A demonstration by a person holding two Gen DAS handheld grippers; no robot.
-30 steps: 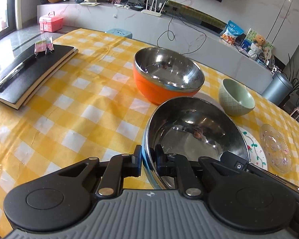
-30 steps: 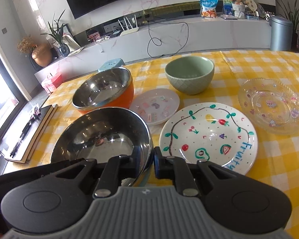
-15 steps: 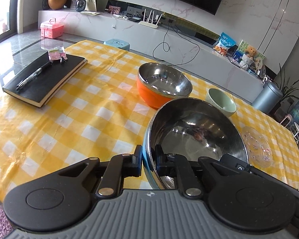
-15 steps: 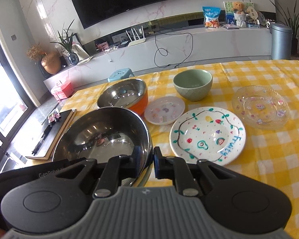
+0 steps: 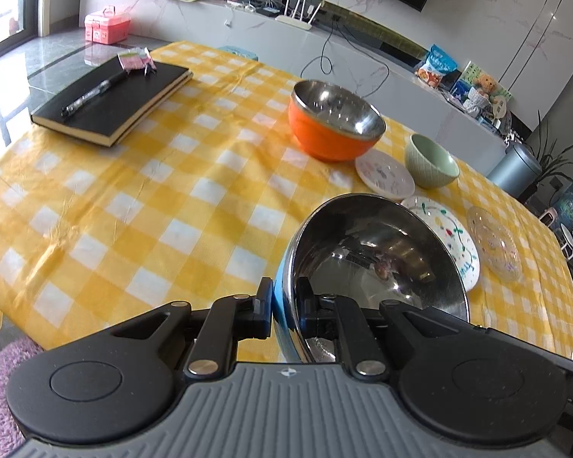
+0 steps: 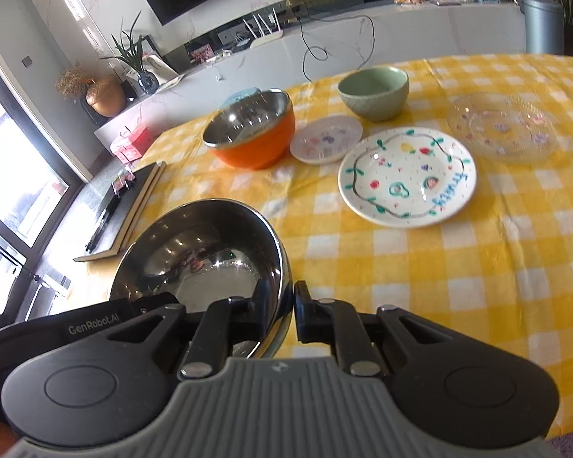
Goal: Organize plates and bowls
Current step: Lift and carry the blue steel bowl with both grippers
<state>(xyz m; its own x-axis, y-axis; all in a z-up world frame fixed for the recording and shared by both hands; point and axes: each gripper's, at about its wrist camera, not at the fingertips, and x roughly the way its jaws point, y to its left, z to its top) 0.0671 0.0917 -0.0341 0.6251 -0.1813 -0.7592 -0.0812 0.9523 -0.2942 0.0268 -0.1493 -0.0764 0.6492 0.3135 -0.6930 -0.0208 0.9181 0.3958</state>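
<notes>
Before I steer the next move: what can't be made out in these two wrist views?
- Underside of the blue-sided steel bowl and the cloth beneath: hidden by the bowl itself, both views.
- Left gripper and right gripper contact patches: covered by the bowl's rim.
- Clear glass plate pattern: blurred, right wrist.

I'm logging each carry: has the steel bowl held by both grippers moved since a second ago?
Yes. The steel bowl has drawn back toward the near table edge, away from the orange bowl, which it nearly touched before.

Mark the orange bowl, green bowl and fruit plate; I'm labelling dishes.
orange bowl [image 5: 326, 141], left wrist view, outer wall.
green bowl [image 6: 376, 103], right wrist view, outer wall.
fruit plate [image 6: 407, 175], right wrist view, painted centre.
</notes>
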